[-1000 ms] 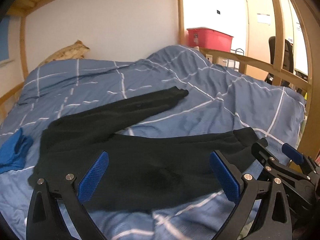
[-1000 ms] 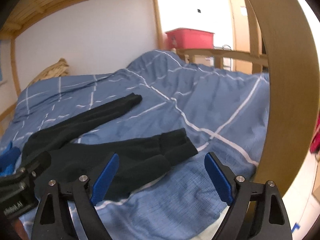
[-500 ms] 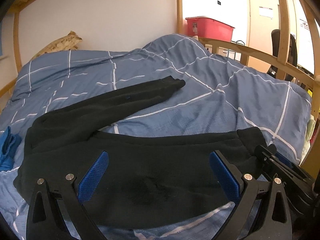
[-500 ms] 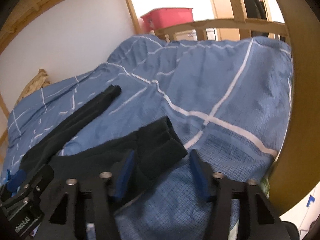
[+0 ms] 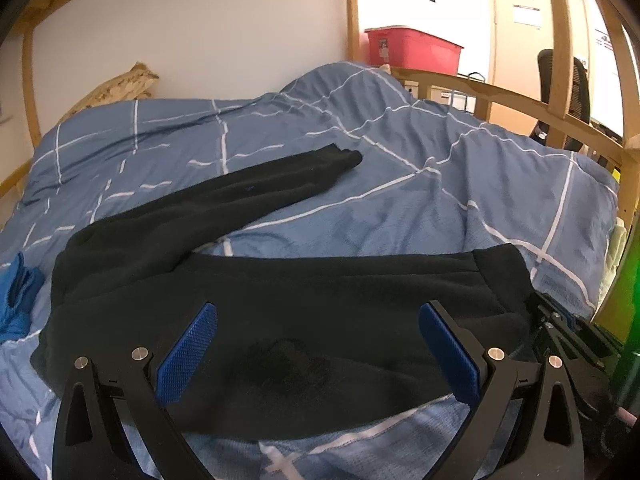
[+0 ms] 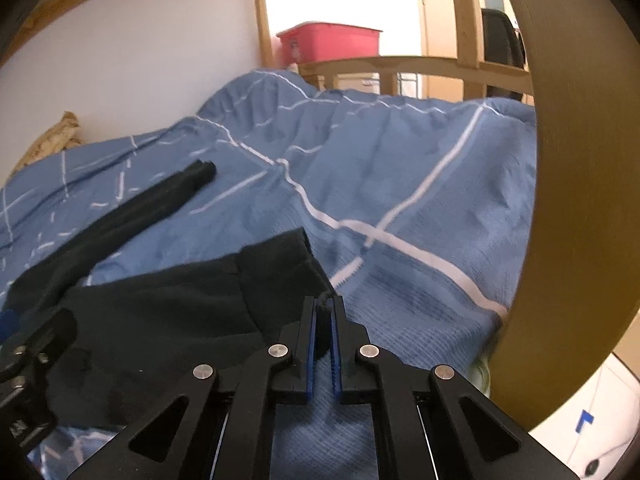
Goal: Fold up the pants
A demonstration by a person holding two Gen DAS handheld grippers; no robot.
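ITEM: black pants [image 5: 280, 320] on bed [image 5: 440, 184] | CHANGE: your right gripper [image 6: 324, 312] just clamped the near-leg cuff [image 6: 280, 272] | left gripper [image 5: 316, 352] gaping over that leg | NEXT: likely carry cuff toward waist.

Pants [image 5: 280, 300] are spread on the duvet [image 5: 440, 184] near the bed's front edge: one leg is laid across the front, its cuff [image 6: 280, 268] at the right; the other leg is angled back toward the middle of the bed. A pillow [image 5: 116, 88] is set at the back left against the wall. A crumpled cloth [image 5: 16, 300] is left on the duvet just left of the pants. The wooden rail [image 5: 500, 100] is run behind the duvet at right, with a storage bin [image 5: 412, 48] beyond it. The left gripper [image 5: 316, 352] is positioned over the front leg's middle. The right gripper [image 6: 323, 320] is placed at the cuff's near corner, to the right of the left gripper.
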